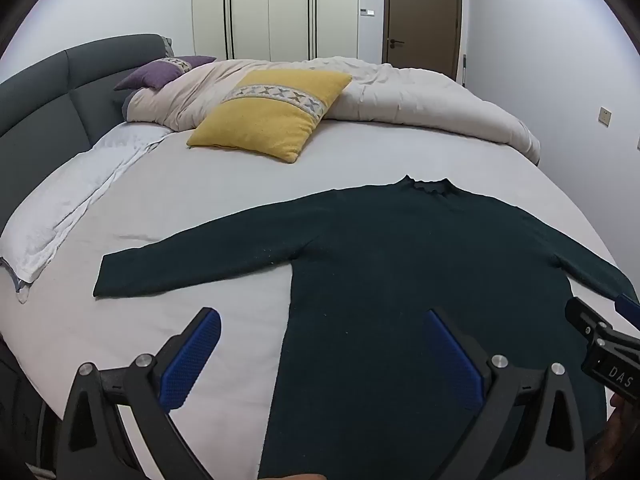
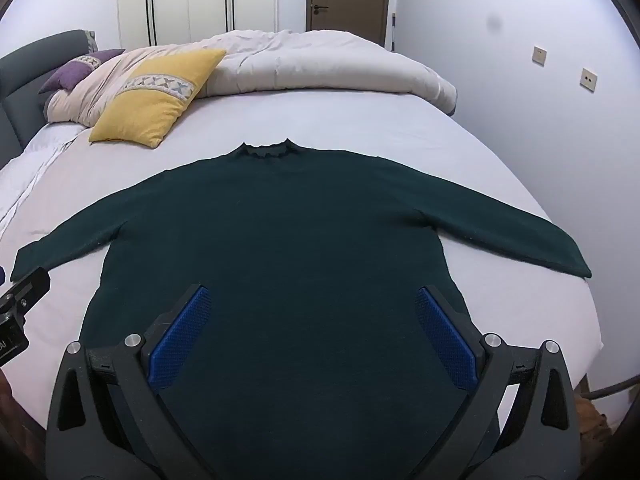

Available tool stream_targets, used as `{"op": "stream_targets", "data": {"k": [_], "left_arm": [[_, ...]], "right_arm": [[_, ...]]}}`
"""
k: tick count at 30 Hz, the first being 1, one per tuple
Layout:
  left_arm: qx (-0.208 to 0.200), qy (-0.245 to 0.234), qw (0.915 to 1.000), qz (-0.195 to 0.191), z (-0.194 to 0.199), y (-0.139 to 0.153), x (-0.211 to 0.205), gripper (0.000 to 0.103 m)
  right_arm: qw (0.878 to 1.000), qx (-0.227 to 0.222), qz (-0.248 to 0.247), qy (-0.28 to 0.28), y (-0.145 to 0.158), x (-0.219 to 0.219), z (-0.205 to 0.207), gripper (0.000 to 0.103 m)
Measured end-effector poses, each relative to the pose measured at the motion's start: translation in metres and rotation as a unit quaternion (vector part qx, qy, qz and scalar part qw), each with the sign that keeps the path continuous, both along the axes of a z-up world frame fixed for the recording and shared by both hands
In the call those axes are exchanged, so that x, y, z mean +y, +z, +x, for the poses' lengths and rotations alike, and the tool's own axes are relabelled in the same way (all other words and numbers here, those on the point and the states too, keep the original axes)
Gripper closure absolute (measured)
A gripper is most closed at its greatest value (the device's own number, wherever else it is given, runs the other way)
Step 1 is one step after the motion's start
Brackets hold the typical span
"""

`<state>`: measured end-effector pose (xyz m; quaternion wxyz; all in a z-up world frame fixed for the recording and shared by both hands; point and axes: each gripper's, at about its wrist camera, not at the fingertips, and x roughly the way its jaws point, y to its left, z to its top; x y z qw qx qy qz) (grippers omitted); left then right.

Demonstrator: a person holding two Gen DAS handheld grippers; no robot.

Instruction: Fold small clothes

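Observation:
A dark green long-sleeved sweater (image 1: 380,264) (image 2: 280,232) lies flat on the bed, neck toward the far side, both sleeves spread out. My left gripper (image 1: 322,316) hovers open above the sweater's left side edge, one blue pad over the sheet, the other over the cloth. Over the lower middle of the sweater's body my right gripper (image 2: 310,294) stands wide open. Nothing is between either pair of fingers. Each gripper shows at the edge of the other's view: the right one (image 1: 600,336) and the left one (image 2: 20,296).
The bed's light grey sheet (image 1: 208,200) extends around the sweater. A yellow cushion (image 1: 272,114), a purple cushion (image 1: 160,72) and a bunched beige duvet (image 2: 320,60) lie at the far side. A white pillow (image 1: 68,208) sits left. A wall stands close on the right.

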<state>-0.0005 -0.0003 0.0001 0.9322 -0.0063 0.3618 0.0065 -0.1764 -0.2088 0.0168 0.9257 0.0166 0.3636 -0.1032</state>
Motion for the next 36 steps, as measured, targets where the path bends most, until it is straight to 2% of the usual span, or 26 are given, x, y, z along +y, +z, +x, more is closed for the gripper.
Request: {"op": "stream_targets", "data": {"k": [6,36], "left_arm": [[0.004,-0.002,1.0,-0.001,0.001,0.0,0.0,0.0],[0.004,0.002,1.0,0.002,-0.004,-0.004,0.008,0.0]], "right_arm": [[1.0,0.012,0.002,0.003,0.0,-0.004,0.006,0.0],[1.0,0.006,0.005,0.009,-0.005,0.008,-0.002,0.0]]}}
